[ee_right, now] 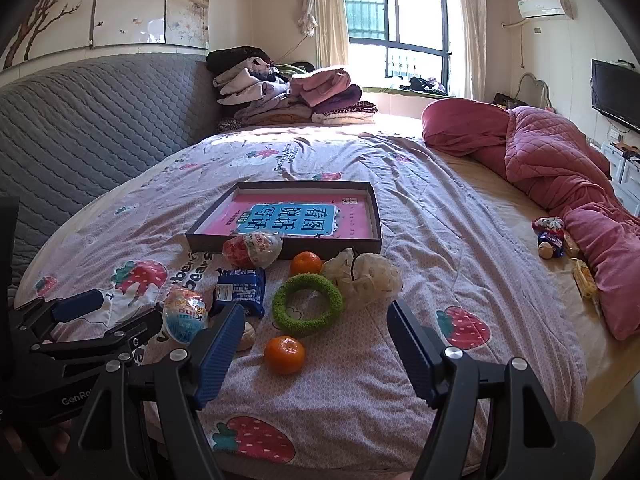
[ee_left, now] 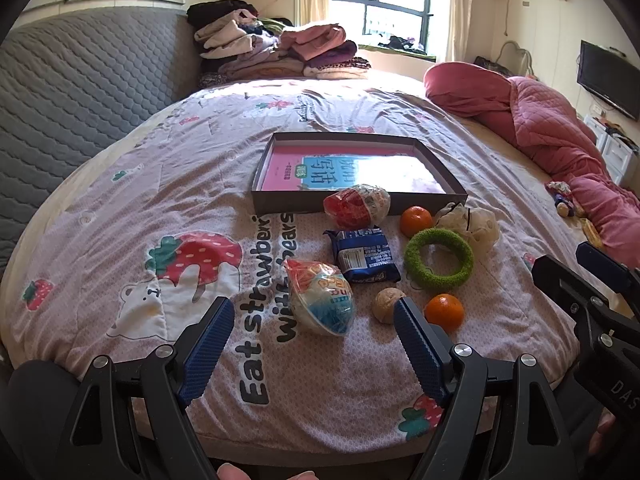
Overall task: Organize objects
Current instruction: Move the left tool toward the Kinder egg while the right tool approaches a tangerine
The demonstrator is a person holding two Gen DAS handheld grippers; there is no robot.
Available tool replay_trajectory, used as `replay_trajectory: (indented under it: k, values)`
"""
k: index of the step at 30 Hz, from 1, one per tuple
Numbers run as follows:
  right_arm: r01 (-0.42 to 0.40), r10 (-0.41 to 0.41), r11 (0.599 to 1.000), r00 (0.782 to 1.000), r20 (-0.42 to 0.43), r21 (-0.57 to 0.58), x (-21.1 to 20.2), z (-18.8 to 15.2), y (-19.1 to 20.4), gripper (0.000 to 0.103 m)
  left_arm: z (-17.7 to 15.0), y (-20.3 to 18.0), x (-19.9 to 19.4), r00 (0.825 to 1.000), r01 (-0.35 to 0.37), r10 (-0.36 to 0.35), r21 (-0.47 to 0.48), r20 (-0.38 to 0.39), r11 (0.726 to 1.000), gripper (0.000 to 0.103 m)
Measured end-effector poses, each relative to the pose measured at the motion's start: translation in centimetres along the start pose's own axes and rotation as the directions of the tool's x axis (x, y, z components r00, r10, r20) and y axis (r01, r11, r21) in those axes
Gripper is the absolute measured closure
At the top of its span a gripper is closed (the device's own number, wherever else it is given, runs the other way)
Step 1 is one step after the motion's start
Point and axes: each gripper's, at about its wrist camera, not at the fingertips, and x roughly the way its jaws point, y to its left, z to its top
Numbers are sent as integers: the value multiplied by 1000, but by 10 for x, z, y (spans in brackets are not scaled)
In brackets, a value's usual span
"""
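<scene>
Two hand-held grippers hang above the near edge of a bed spread with a strawberry-print quilt (ee_left: pixel 200 184), both angled down toward a cluster of small items. The left gripper (ee_left: pixel 314 312) has its blue-padded fingers spread wide with nothing between the pads; the right gripper (ee_right: pixel 316 320) is likewise wide and empty.

Nearest the near edge, a mandarin (ee_right: pixel 284 354) lies by itself, with a walnut (ee_left: pixel 387 305) just to its left and a blue-and-orange wrapped egg toy (ee_left: pixel 322 298) left of that. Behind them sits a blue snack packet (ee_left: pixel 366 255), and to its right a green fuzzy ring (ee_left: pixel 439 259) lies flat on the quilt. A crumpled pale mesh puff (ee_right: pixel 366 276) touches the ring's far right side. A second mandarin (ee_left: pixel 416 221) rests between the puff and a red-and-white wrapped egg toy (ee_left: pixel 356 206), which lies against the front wall of a shallow dark box (ee_left: pixel 280 202).

The box sits open near the middle of the bed, holding a pink-and-blue book (ee_right: pixel 296 216) flat on its floor. Toward the right edge, a bunched pink quilt (ee_right: pixel 560 168) runs along the bed, with a few small wrapped items (ee_right: pixel 554 236) beside it. At the far edge, folded clothes (ee_right: pixel 288 92) are stacked under the window (ee_right: pixel 396 28).
</scene>
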Motion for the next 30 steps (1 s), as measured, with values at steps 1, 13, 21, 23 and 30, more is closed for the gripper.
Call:
replay_trajectory:
  k: [1, 13, 21, 23, 30]
  values:
    - [1, -1, 1000, 1000, 3, -2, -1, 0, 1, 30, 0, 0, 0, 1000, 0, 0, 0, 1, 1000, 20]
    - [-6, 6, 1000, 1000, -10, -9, 3, -1, 3, 30, 0, 1, 2, 1000, 9, -9, 1, -3, 1000, 20]
    - [-12, 11, 1000, 1000, -21, -14, 6, -3, 5, 30, 0, 2, 5, 1000, 10, -10, -5, -10, 1000, 20]
    - [-13, 13, 1000, 1000, -23, -15, 7, -3, 5, 30, -1, 2, 6, 1000, 8, -8, -3, -13, 1000, 20]
    - [-27, 25, 999, 998, -55, -19, 14, -7, 4, 30, -4, 4, 14, 999, 6, -7, -8, -51, 1000, 20]
